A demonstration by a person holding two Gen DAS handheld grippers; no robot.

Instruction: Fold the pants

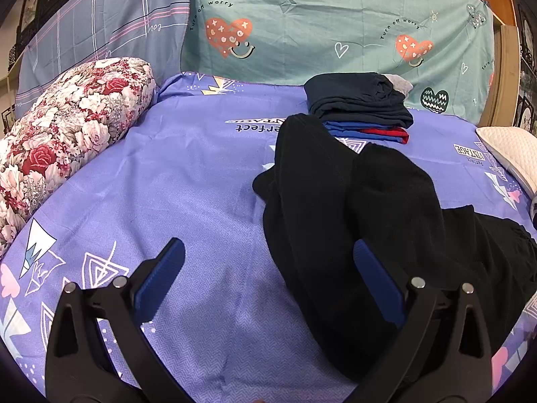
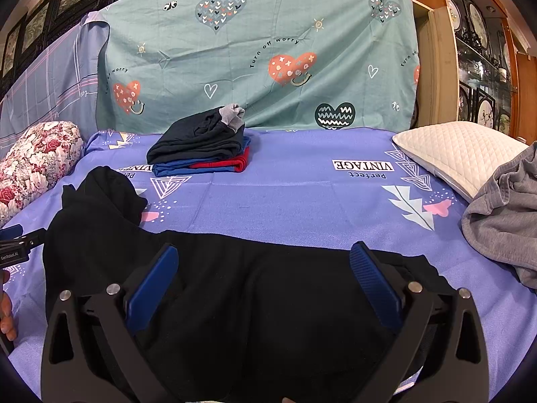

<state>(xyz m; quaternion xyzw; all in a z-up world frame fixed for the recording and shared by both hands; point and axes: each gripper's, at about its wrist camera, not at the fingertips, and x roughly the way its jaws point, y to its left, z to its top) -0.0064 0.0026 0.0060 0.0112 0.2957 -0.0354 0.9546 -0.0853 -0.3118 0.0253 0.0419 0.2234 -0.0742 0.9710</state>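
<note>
The left gripper [image 1: 268,262] has its blue-padded fingers spread wide with nothing between them; its left finger [image 1: 161,282] hangs over bare purple bedsheet [image 1: 188,174], while its right finger [image 1: 379,285] sits over the edge of the black pants [image 1: 342,208], though whether it touches the cloth cannot be told. The right gripper [image 2: 265,268] is likewise wide open and empty, both fingers poised above the black pants [image 2: 235,285], which spread across the lower half of that view; contact there is just as unclear. The pants lie crumpled on the near part of the bed, one bunched end reaching toward 10 o'clock in the right wrist view, their lower edge hidden behind the gripper bodies and their folds hard to read in the dark fabric. At 9 o'clock in the same view part of the other tool and some fingertips [image 2: 6,315] are cut off by the frame. Farther back, toward 12 o'clock, a folded clothes stack [image 2: 201,147] rests on the sheet, dark on top with blue and red beneath. A floral bolster [image 1: 67,127] lies at 10 o'clock, a white quilted pillow [image 2: 459,154] at 2 o'clock, and a grey garment [image 2: 503,221] is clipped at 3 o'clock. A teal heart-print sheet [image 2: 255,67] hangs behind.
</note>
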